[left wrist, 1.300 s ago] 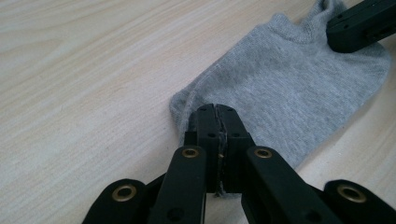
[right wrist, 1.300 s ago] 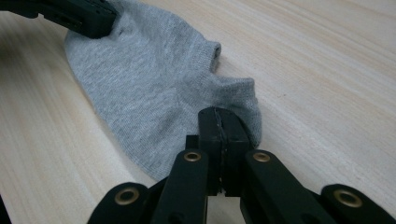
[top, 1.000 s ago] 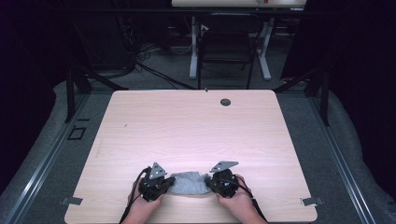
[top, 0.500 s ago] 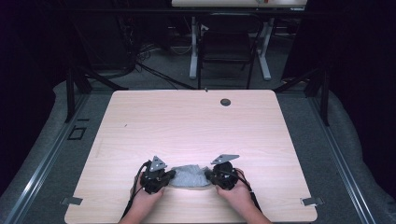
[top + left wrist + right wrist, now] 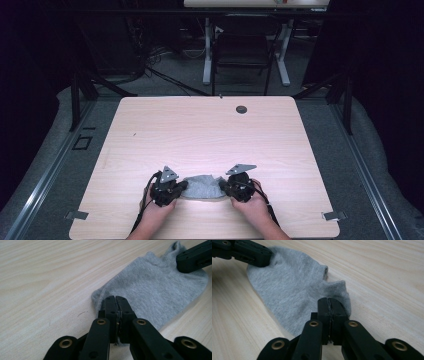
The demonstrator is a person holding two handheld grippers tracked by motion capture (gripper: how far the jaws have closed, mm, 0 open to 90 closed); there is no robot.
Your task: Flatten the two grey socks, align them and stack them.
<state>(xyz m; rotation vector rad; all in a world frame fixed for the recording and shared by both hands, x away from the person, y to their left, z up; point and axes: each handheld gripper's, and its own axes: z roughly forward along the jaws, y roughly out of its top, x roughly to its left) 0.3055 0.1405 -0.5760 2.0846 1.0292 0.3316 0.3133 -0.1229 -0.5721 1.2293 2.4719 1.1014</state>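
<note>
A small grey ankle sock [image 5: 202, 186] lies flat on the light wooden table [image 5: 200, 130] near its front edge, stretched between my two grippers. My left gripper [image 5: 182, 186] is shut on the sock's left end; in the left gripper view its jaws [image 5: 116, 300] pinch the edge of the sock [image 5: 155, 287]. My right gripper [image 5: 222, 187] is shut on the right end, and in the right gripper view its jaws [image 5: 329, 302] clamp the sock [image 5: 287, 287] beside the cuff opening. Each gripper view shows the other gripper [image 5: 195, 256] [image 5: 249, 252] holding the far end.
A round dark grommet [image 5: 241, 109] sits near the table's far edge. Metal brackets [image 5: 76, 215] [image 5: 334, 216] mark the front corners. Behind the table stand a dark chair [image 5: 242, 50] and white desk legs [image 5: 206, 50].
Both grippers have slid a little away from the front edge, carrying the sock with them. Their hold on it is unchanged.
</note>
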